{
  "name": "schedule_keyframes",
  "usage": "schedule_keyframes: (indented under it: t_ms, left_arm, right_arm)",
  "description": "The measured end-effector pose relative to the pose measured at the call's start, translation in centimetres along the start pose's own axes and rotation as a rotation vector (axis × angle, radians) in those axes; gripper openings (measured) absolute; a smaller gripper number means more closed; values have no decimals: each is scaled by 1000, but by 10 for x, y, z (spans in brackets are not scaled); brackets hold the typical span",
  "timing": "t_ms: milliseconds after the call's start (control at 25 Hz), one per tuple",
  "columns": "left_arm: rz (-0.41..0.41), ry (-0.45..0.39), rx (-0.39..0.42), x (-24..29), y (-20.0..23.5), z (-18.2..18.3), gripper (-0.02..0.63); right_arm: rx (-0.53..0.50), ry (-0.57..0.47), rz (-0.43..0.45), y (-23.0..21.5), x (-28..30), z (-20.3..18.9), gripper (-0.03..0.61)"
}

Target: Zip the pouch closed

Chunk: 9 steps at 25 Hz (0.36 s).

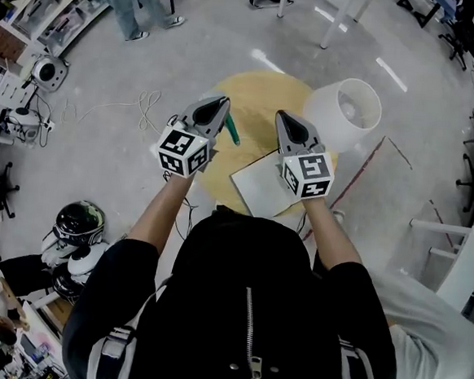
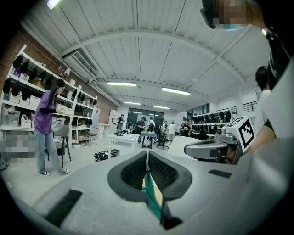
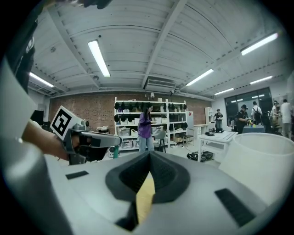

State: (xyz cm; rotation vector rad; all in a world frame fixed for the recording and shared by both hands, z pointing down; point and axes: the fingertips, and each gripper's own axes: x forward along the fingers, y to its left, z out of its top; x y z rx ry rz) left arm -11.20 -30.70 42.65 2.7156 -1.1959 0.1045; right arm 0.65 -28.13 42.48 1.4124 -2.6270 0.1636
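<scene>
Closed left tool point(image 1: 224, 103) by green object point(image 1: 232, 132), closed right tool point(image 1: 280, 115), above yellow table point(image 1: 261, 92).

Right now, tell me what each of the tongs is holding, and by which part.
Left tongs pinch a thin green item by one end; right tongs hold nothing.

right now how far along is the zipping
Done: no zip shows closed. In hand: the left gripper has its jaws shut on the teal pouch, held above the table. Left: the right gripper, shut and empty, must take the zip and pull.
</scene>
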Motion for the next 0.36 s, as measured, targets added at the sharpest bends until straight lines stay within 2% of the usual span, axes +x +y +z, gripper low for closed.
schedule_keyframes:
  t_ms: [360]
  left_arm:
    - [-9, -3, 0, 3, -2, 0, 11]
  right_arm:
    - [1, 2, -6, -3, -3, -2, 3]
